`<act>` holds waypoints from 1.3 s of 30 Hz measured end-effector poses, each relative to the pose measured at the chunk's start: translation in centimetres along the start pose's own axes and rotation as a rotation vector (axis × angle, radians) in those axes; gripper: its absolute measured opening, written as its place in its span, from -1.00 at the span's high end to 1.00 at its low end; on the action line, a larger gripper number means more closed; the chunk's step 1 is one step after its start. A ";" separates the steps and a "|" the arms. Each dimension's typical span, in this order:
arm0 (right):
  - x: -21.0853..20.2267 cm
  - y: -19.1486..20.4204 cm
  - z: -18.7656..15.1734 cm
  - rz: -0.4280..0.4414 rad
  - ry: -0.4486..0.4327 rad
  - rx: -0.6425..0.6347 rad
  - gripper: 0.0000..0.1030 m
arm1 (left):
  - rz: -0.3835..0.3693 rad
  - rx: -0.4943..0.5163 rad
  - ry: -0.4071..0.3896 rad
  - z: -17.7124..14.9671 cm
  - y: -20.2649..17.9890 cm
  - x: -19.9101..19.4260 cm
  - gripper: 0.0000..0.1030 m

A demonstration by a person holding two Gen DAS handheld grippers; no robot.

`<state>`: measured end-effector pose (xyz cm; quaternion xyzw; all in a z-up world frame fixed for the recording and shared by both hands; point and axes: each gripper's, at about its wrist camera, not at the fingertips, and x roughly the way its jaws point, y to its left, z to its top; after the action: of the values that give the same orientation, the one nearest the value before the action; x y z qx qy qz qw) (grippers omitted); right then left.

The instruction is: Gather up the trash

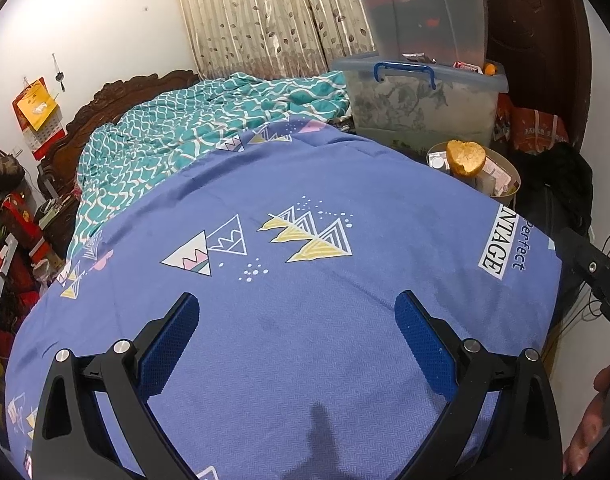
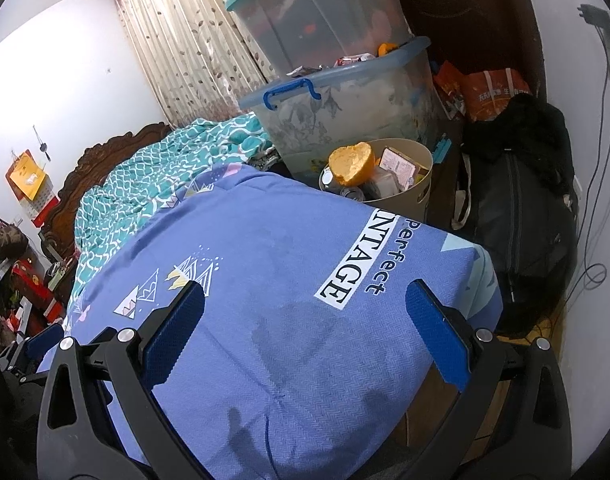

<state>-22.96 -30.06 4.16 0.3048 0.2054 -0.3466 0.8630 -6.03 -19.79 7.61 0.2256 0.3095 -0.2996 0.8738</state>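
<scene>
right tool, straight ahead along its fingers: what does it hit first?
Probably the blue bedsheet: the open right tool points over the bed, tilted down, and the sheet fills the gap between its fingers. The beige bin with the orange peel sits further on, beyond the bed edge. Depth is uncertain.

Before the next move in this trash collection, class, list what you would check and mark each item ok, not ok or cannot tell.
1. Left claw open and holding nothing: ok.
2. Right claw open and holding nothing: ok.
3. Beige trash bin in view beside the bed: ok.
4. Room left in the bin: not ok; the orange peel and boxes reach its rim.
5. Trash left on the blue bedsheet: none in the part visible; ok.
6. Trash on the floor: cannot tell; it is mostly hidden.
</scene>
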 end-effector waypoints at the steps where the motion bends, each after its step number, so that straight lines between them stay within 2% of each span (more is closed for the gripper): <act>1: 0.0 0.0 0.0 0.000 -0.001 -0.001 -0.93 | 0.000 -0.001 0.001 0.0 0.0 0.0 -0.83; 13: 0.0 0.2 0.1 0.001 0.000 -0.004 -0.93 | 0.002 -0.007 0.002 0.1 0.3 0.1 -0.83; 39: 0.1 1.1 -0.1 0.012 0.005 -0.025 -0.93 | 0.027 -0.100 0.020 -0.2 2.9 0.3 -0.83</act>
<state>-22.10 -29.40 4.42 0.2963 0.2099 -0.3380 0.8683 -4.07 -17.70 7.85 0.1886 0.3300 -0.2697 0.8848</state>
